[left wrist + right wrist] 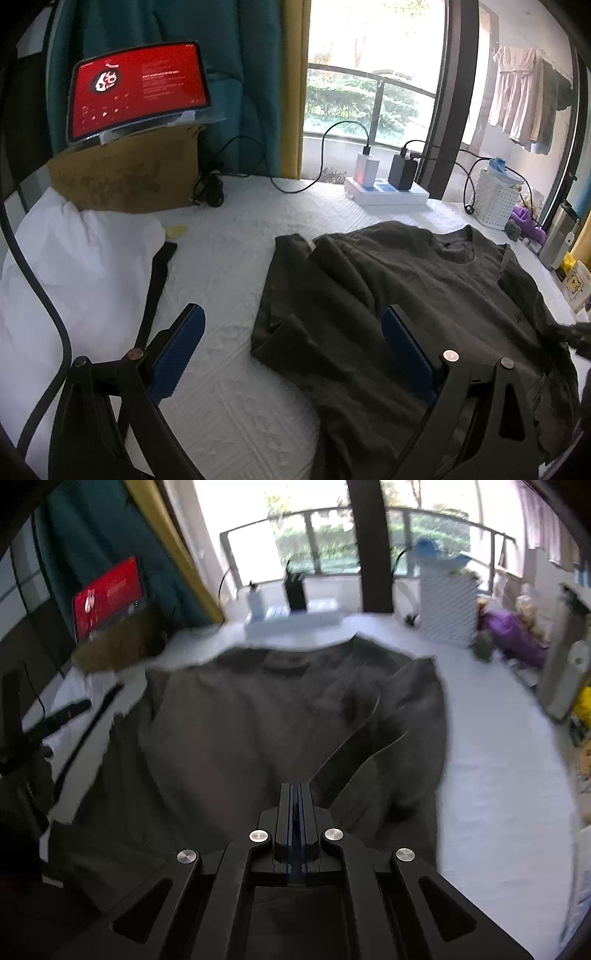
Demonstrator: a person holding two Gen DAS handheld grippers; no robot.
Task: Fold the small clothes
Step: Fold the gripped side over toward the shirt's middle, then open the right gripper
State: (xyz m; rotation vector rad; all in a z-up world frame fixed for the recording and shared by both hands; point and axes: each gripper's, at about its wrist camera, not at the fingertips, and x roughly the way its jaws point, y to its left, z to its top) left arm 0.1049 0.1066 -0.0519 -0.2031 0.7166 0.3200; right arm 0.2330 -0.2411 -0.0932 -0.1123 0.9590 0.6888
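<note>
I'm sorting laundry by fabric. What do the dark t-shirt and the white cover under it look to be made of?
The dark t-shirt looks like soft matte knit, probably cotton: it lies in limp creases, without sheen. The white cover looks like quilted or embossed textile, with a raised pattern; its fibre can't be told.

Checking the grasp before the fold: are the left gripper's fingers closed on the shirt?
No, the left gripper is wide open, its fingers spread apart above the shirt and the bedding.
</note>
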